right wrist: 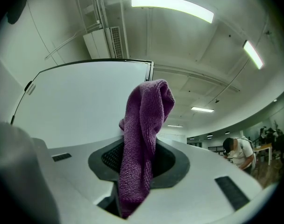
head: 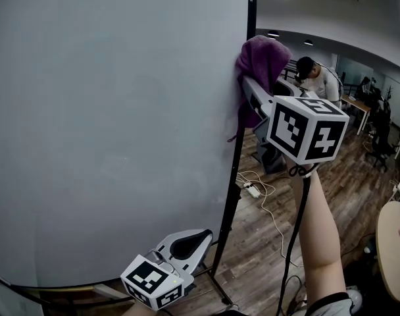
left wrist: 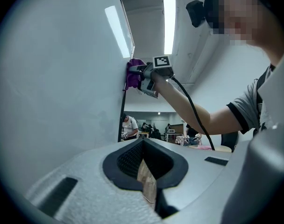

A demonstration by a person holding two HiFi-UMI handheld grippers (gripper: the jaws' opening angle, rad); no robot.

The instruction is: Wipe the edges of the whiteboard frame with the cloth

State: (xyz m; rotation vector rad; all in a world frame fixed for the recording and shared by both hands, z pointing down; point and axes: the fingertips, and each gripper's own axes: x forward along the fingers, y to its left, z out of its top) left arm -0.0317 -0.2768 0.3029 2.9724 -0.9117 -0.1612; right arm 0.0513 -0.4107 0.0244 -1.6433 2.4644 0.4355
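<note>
A big whiteboard [head: 114,130] fills the left of the head view, its black frame [head: 228,199] running down the right side. A purple cloth [head: 262,61] is bunched against that right edge, high up. My right gripper [head: 252,89] is shut on the cloth, and the right gripper view shows the cloth [right wrist: 144,143] rising from between the jaws, with the board's frame [right wrist: 150,71] behind it. My left gripper [head: 201,237] hangs low by the board's lower right corner, shut with nothing in it. In the left gripper view the cloth [left wrist: 132,73] sits far up the frame [left wrist: 122,111].
Beyond the board's right edge are a wooden floor with a power strip and white cables [head: 260,196] and the stand's leg [head: 221,288]. A person [head: 316,78] bends over a desk in the background. A round table [head: 391,249] stands at the right.
</note>
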